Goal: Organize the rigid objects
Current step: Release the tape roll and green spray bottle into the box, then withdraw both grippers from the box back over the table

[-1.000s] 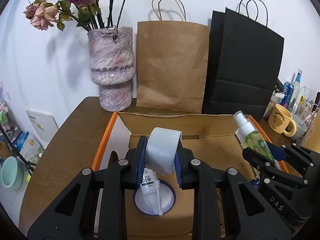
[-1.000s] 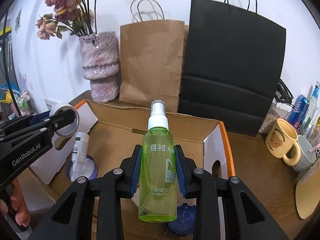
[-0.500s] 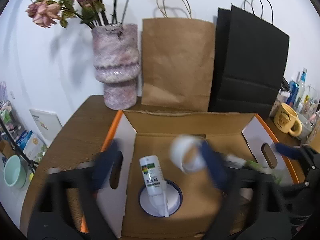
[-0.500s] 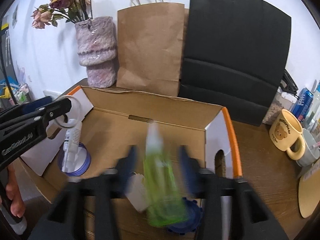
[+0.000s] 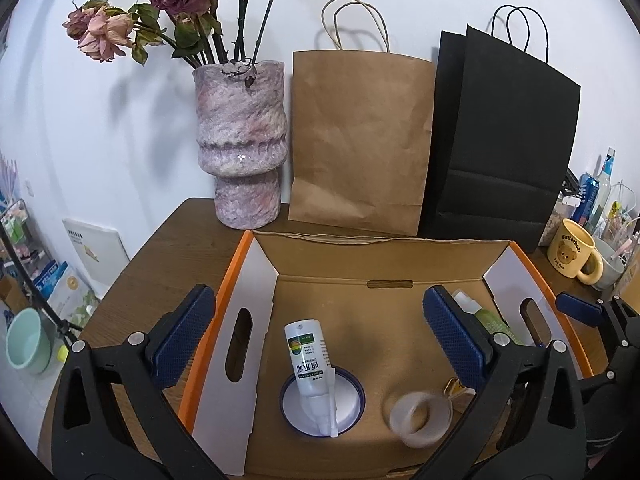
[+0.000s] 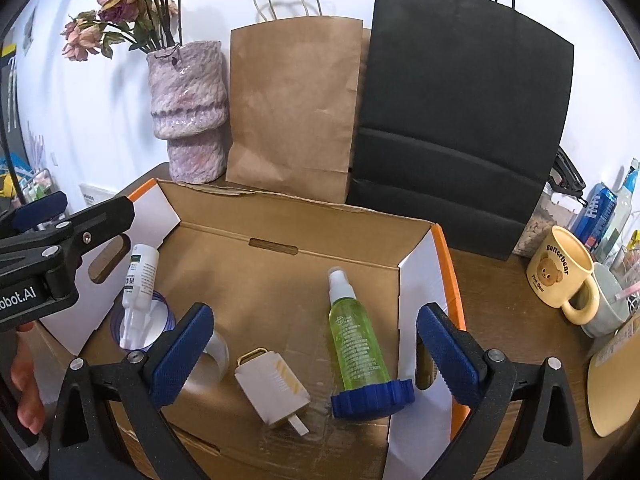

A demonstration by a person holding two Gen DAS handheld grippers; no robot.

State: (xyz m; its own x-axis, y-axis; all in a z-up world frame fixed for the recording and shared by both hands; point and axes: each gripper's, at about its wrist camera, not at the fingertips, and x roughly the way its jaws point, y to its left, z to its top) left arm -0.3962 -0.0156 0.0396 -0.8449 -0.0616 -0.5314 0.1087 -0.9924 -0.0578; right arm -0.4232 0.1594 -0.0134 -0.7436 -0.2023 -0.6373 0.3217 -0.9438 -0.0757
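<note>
The tape roll (image 5: 420, 414) lies on the floor of the cardboard box (image 5: 384, 258), below and slightly right of my left tool (image 5: 320, 336), its open core facing up toward the camera. The green spray bottle (image 6: 356, 332) lies between and below the pads of my right tool (image 6: 316, 354), long axis running away from me, nozzle toward the far wall, base against a blue cap (image 6: 372, 400). Both tools have just been opening and now gape fully, holding nothing. My right hand is nearer the bottle, my left nearer the roll.
</note>
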